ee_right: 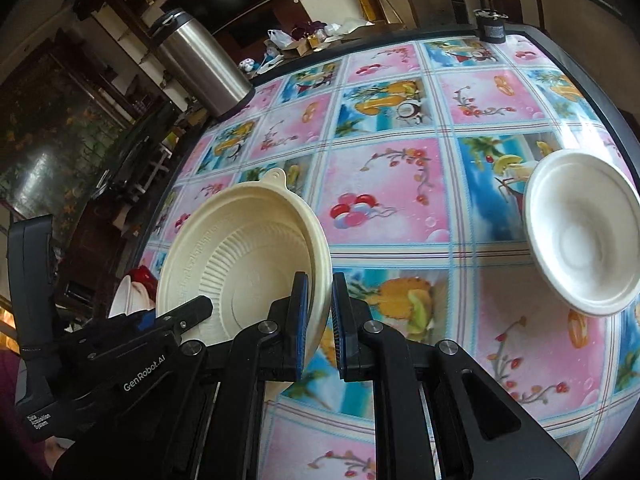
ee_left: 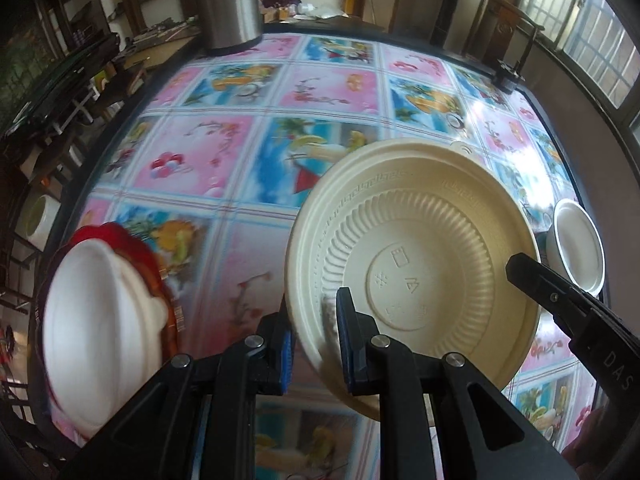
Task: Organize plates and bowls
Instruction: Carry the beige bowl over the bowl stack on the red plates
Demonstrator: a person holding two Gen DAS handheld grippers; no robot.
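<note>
A cream ribbed bowl is held tilted above the table; it also shows in the right wrist view. My left gripper is shut on its near-left rim. My right gripper is shut on its right rim; one of its fingers shows at the bowl's right edge in the left wrist view. A white bowl lies on a red plate at the left. A small white bowl stands on the table at the right; it also shows in the left wrist view.
A steel canister stands at the table's far edge; it also shows in the right wrist view. A small black device sits at the far right corner. The table has a colourful patterned cloth. Furniture surrounds the table.
</note>
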